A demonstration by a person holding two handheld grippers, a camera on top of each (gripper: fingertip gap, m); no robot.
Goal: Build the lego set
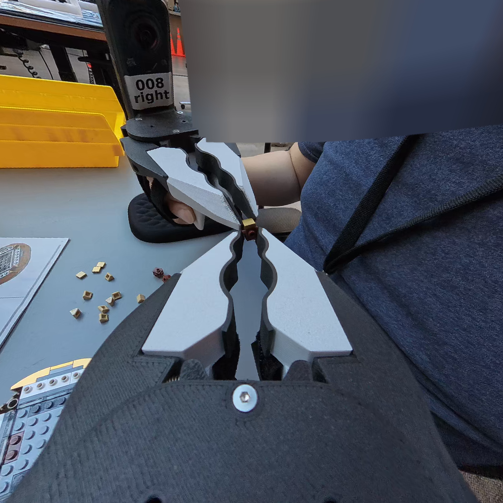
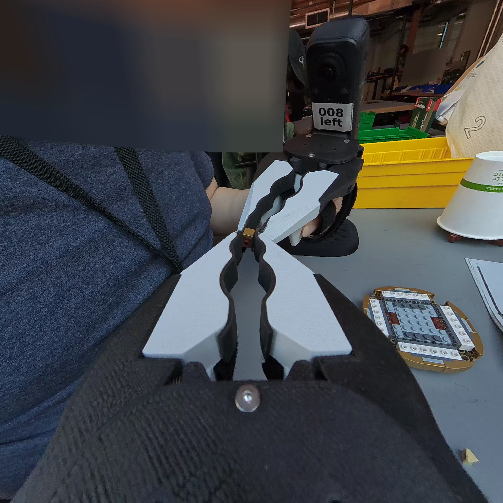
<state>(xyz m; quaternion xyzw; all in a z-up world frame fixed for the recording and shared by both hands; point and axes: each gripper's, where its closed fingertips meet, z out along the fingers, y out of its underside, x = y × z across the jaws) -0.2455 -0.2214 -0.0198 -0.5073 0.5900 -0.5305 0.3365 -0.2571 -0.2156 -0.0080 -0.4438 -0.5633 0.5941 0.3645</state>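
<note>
A: Going left to right across the left wrist view, how far along is the build?

B: Partly done, by the look of it. At the far left an instruction booklet [image 1: 30, 275] lies open on the desk [image 1: 81, 206], and below it sits the round model base [image 1: 35, 413], grey and white plates with a gold rim. A dozen or so small gold pieces [image 1: 99, 292] are scattered beside it, plus two dark red ones [image 1: 161, 273]. Those loose parts suggest a good share of the work is left.

A: And the tools?

B: They meet tip to tip in the air over the desk's near edge, in front of the person's blue shirt [image 1: 408, 272]. The left tool [image 1: 249, 234] is clenched on a dark red brick [image 1: 250, 234]. The right tool [image 1: 248, 220] pinches a gold brick [image 1: 249, 223], which touches the red one from above. It seems the two are being pressed together as a small sub-assembly.

A: Does the right wrist view agree?

B: Yes, mirrored. There the base [image 2: 422, 329] lies apart, well to the right.

A: Anything in the way?

B: Yellow bins [image 1: 54, 122] stand behind, and an upturned paper cup [image 2: 479, 201] sits over some red pieces. One gold piece [image 2: 468, 461] lies alone near the edge. Nothing blocks the tools; the likelier trouble is a tiny brick slipping from a pinch.
</note>
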